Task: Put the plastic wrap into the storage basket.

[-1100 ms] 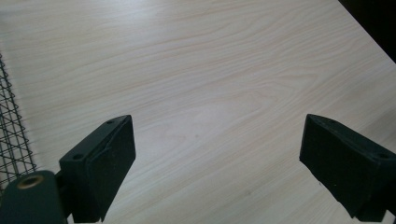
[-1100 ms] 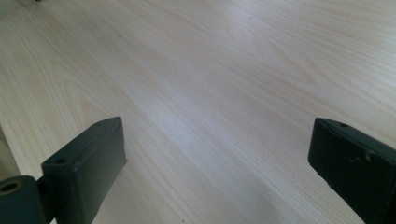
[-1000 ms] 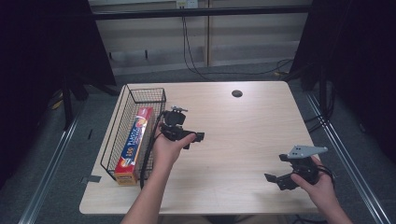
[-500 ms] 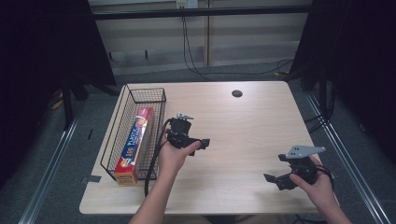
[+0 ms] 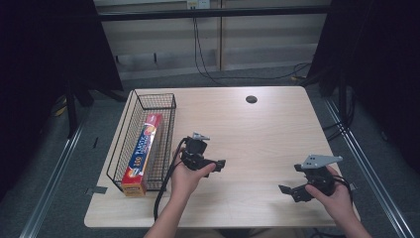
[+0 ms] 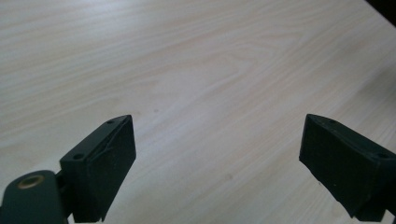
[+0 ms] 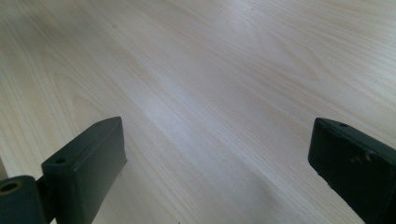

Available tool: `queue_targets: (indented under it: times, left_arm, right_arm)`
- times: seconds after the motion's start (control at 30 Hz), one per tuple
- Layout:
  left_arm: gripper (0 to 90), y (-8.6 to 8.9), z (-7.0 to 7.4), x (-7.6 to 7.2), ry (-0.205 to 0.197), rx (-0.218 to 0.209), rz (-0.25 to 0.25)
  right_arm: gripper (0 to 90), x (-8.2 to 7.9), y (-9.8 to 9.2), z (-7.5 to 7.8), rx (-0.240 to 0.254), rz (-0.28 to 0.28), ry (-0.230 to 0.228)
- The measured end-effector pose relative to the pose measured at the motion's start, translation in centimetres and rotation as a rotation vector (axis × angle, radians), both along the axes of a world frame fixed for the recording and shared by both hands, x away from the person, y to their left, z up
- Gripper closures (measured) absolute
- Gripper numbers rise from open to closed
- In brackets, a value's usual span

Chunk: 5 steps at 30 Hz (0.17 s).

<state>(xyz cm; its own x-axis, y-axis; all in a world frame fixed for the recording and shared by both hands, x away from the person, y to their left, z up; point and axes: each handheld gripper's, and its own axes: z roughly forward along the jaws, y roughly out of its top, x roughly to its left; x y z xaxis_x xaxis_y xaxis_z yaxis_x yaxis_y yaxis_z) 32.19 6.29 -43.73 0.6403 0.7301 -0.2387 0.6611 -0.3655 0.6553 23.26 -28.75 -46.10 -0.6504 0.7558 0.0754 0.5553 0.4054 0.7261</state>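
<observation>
- High view, far left: a black wire basket (image 5: 121,148) sits at the left edge of the pale wooden surface (image 5: 257,129). A long, narrow box of plastic wrap (image 5: 143,152) lies flat inside it, running lengthwise, its near end against the basket's near wall.
- That box is the thing nearest the work. I judge it light and stiff along its length, being thin cardboard around a roll, so a hard squeeze in the middle could dent the walls. Its printed faces look smooth and may slip.
- Best hold, as I judge it: across the narrow width, somewhat toward one end where the card is stiffer, coming from above because the wire walls block the sides. Held far off centre it could tip.
- Just right of the basket, the left gripper (image 5: 210,163) is held above the surface in the person's left hand (image 5: 185,177), pointing away from the basket. Its cable trails back toward the near edge.
- Left gripper view: the jaws stand wide apart with nothing between them, bare wood grain below.
- Far right, the right gripper (image 5: 292,183) is near the front right corner, well apart from the box.
- Right gripper view: its jaws are likewise spread wide and empty.
</observation>
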Motion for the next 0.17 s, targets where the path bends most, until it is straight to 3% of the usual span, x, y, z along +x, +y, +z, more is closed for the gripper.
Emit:
queue_targets:
  times: [0.17]
  left_arm:
    - [10.7, -0.4, -0.48, -0.69, -0.002, 0.006, -0.031]
  right_arm:
    - [3.7, 0.03, 0.08, -0.15, -0.002, -0.002, 0.005]
